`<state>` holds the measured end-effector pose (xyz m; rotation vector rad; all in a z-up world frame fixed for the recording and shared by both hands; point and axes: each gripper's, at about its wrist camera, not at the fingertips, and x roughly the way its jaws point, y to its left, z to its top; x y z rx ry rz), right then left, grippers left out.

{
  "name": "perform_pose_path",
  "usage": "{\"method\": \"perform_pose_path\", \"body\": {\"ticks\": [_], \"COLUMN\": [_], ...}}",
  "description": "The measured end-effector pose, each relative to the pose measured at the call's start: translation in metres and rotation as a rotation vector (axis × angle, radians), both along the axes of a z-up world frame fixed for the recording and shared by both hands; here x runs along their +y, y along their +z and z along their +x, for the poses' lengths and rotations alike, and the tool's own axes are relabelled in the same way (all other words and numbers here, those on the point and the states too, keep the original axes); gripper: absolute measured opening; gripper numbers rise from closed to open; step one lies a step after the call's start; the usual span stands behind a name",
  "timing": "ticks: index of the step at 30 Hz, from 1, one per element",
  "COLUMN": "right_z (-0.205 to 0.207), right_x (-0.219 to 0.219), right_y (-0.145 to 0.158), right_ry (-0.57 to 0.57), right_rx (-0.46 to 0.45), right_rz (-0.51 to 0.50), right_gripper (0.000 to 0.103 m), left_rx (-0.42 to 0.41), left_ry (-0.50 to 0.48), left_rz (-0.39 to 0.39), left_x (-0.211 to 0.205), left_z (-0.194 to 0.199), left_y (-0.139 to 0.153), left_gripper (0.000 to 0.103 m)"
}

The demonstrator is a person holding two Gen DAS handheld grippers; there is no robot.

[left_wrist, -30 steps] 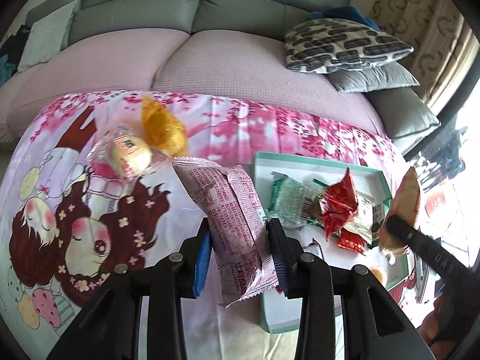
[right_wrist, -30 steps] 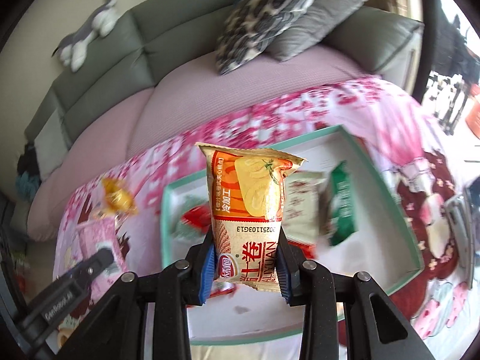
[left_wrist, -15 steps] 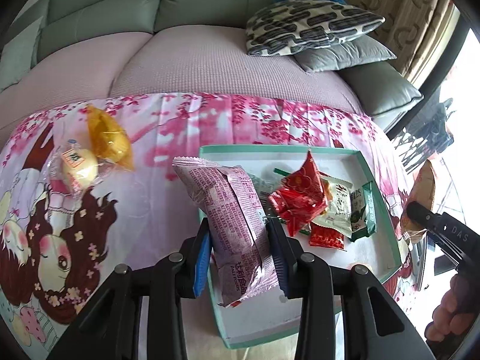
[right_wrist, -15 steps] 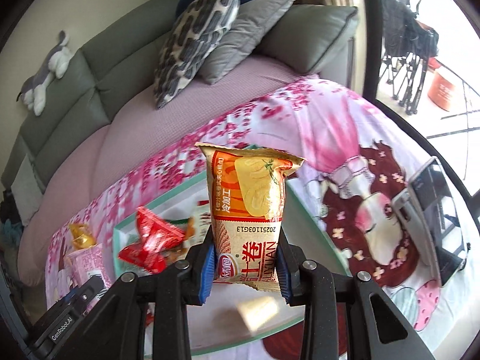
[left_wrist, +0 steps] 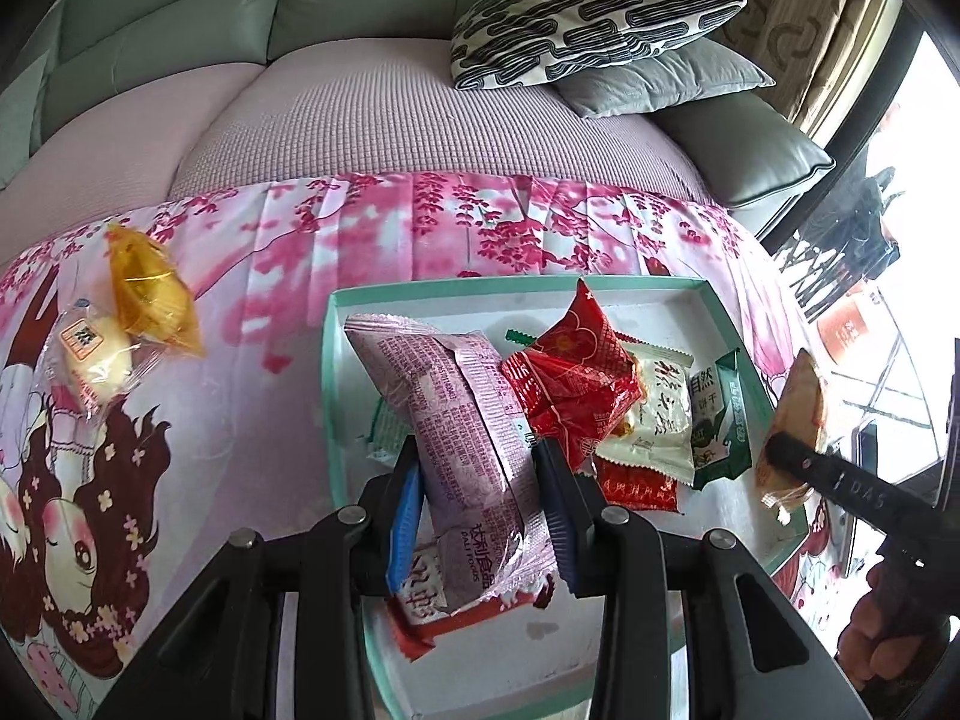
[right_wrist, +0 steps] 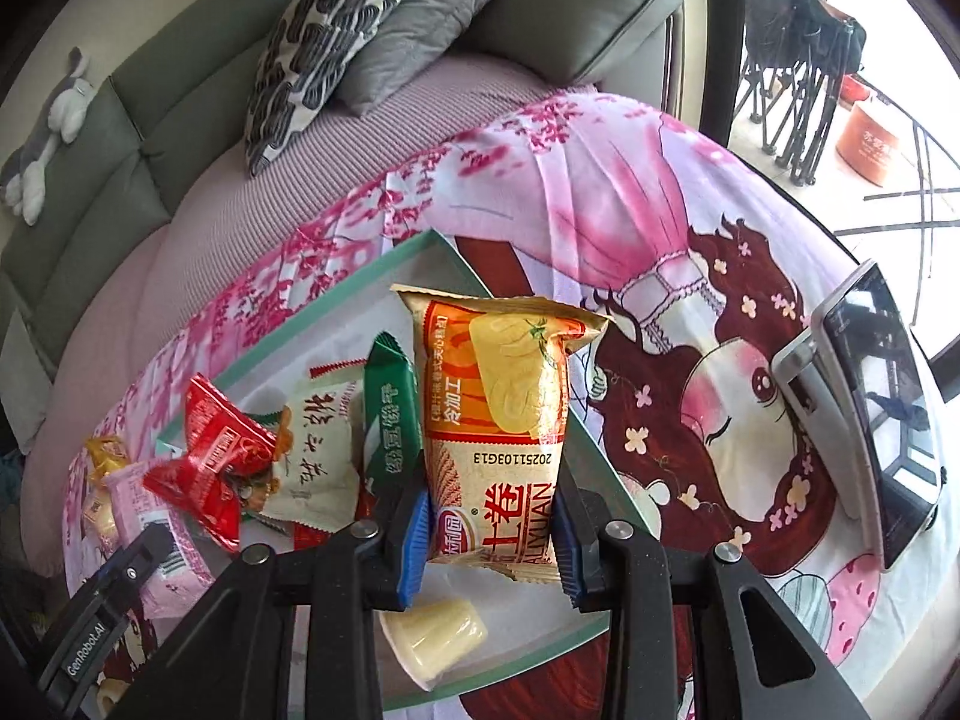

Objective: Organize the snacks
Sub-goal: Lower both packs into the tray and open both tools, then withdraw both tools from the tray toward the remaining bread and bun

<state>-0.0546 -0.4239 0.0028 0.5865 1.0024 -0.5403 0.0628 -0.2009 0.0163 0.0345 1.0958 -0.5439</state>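
Observation:
My left gripper [left_wrist: 480, 510] is shut on a pink snack packet [left_wrist: 462, 450], held over the left part of a shallow white tray with a teal rim [left_wrist: 327, 396]. In the tray lie a red packet [left_wrist: 570, 384], a white packet [left_wrist: 657, 414] and a green packet [left_wrist: 723, 420]. My right gripper [right_wrist: 492, 534] is shut on an orange and yellow snack bag [right_wrist: 498, 420], above the tray's right edge [right_wrist: 594, 450]. A pale jelly cup [right_wrist: 435, 639] sits in the tray below it. The right gripper's bag [left_wrist: 792, 420] shows at the right in the left wrist view.
On the pink cartoon cloth [left_wrist: 198, 450] left of the tray lie an orange-wrapped snack [left_wrist: 153, 294] and a clear-wrapped yellow cake [left_wrist: 96, 366]. A phone on a stand [right_wrist: 864, 396] stands right of the tray. A sofa with pillows [left_wrist: 594, 24] is behind.
Both grippers have moved right and lower with their packets. The pink packet has come from the cloth to over the tray; the orange bag has gone from the tray's middle to its right edge.

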Motion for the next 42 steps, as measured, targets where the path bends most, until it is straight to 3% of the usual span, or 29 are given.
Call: {"method": "perform_pose_path", "body": {"ticks": [8, 22, 24, 26, 30, 32, 36, 38, 42], "right_z": [0.007, 0.015, 0.014, 0.014, 0.013, 0.012, 0.011, 0.010, 0.010], "right_x": [0.002, 0.007, 0.008, 0.009, 0.010, 0.011, 0.012, 0.012, 0.015], "right_y": [-0.013, -0.022, -0.020, -0.017, -0.011, -0.010, -0.007, -0.005, 0.001], "right_ry": [0.021, 0.048, 0.051, 0.049, 0.045, 0.043, 0.045, 0.046, 0.057], "right_rx": [0.042, 0.101, 0.097, 0.094, 0.093, 0.093, 0.087, 0.079, 0.058], "right_rz": [0.018, 0.010, 0.001, -0.013, -0.035, -0.038, -0.046, -0.052, -0.059], "right_gripper": [0.037, 0.040, 0.045, 0.064, 0.068, 0.074, 0.079, 0.084, 0.091], "left_rx": [0.006, 0.002, 0.001, 0.003, 0.010, 0.018, 0.037, 0.034, 0.022], "left_ry": [-0.064, -0.076, -0.072, -0.061, -0.047, -0.042, -0.016, 0.002, 0.051], "left_rz": [0.025, 0.042, 0.045, 0.049, 0.053, 0.059, 0.059, 0.068, 0.068], "left_x": [-0.017, -0.019, -0.019, -0.017, -0.014, -0.012, -0.004, 0.001, 0.016], "left_z": [-0.008, -0.013, -0.013, -0.013, -0.014, -0.014, -0.015, -0.015, -0.014], "left_y": [-0.012, -0.013, -0.011, -0.009, -0.006, -0.004, 0.000, 0.003, 0.009], "left_gripper": [0.039, 0.041, 0.047, 0.058, 0.061, 0.071, 0.074, 0.080, 0.081]}}
